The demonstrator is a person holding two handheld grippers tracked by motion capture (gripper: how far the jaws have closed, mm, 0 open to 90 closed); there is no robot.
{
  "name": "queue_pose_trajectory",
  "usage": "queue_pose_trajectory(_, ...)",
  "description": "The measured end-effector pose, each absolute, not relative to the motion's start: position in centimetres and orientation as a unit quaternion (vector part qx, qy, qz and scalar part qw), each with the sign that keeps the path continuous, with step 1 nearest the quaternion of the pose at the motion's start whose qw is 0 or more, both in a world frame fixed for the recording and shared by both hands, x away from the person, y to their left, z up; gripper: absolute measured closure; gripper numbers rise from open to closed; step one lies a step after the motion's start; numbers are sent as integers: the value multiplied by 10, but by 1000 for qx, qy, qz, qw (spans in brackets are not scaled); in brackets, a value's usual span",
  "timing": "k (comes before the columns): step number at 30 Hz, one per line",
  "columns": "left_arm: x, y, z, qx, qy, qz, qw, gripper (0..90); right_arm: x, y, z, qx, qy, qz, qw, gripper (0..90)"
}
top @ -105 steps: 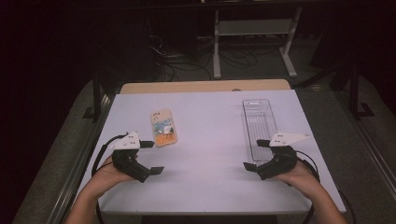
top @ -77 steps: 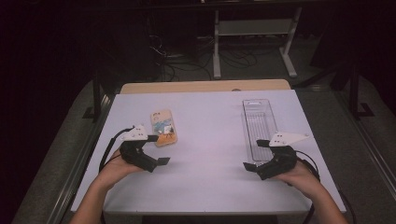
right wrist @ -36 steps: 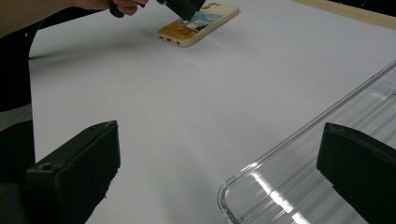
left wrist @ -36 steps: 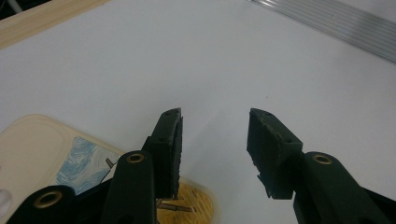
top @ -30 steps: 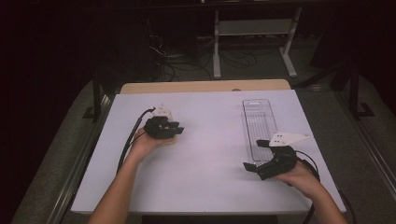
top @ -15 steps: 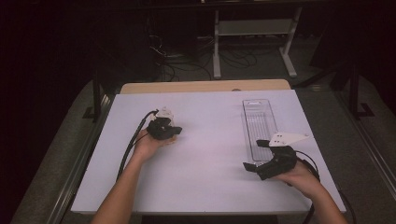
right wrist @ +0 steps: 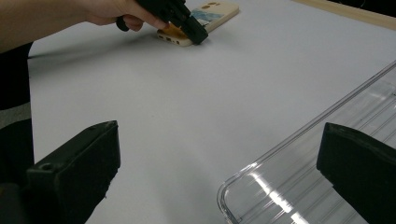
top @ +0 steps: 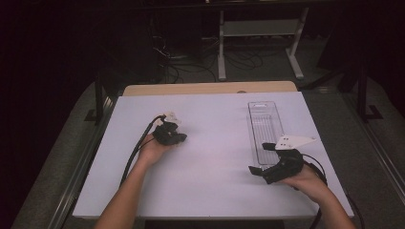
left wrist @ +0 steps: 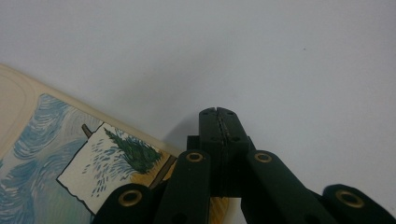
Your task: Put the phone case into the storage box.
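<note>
While the left gripper (left wrist: 218, 113) sits low over the white table (top: 215, 186), its two black jaws are pressed together, with only a hairline seam between their tips. They clamp nothing: in the left gripper view the tips stand over bare table just past the edge of a phone case (left wrist: 70, 172), a cream-coloured piece printed with blue swirls and a dark green tree. The linkage bars behind the tips overlap the case's near corner, though whether they touch it cannot be told. In the right gripper view the same gripper (right wrist: 196, 33) shows far off, held by the left hand (right wrist: 112, 14), its closed tips down at the case's (right wrist: 210, 14) near end beside an orange patch. From the high view the left gripper (top: 177, 138) lies on the left half of the table, its cable trailing back along the forearm.

On the right side, the right gripper (top: 258, 159) rests with its jaws spread wide, holding nothing. A clear plastic tray (right wrist: 317, 172) lies between and beyond them, its rounded near corner just inside the gap. In the high view the tray (top: 265, 125) runs lengthwise away from the person, with the gripper at its near end.
</note>
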State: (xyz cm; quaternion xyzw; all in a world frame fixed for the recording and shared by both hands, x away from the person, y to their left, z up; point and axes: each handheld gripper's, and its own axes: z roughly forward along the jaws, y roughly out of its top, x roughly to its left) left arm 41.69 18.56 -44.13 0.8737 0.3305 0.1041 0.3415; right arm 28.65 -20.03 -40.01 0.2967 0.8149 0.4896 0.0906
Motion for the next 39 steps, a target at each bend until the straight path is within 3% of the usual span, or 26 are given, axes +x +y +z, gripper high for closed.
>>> queue_pose_trajectory(39,410,228,-433,880,366,142,266,900,287,-201,-400,298,814,490,90,0)
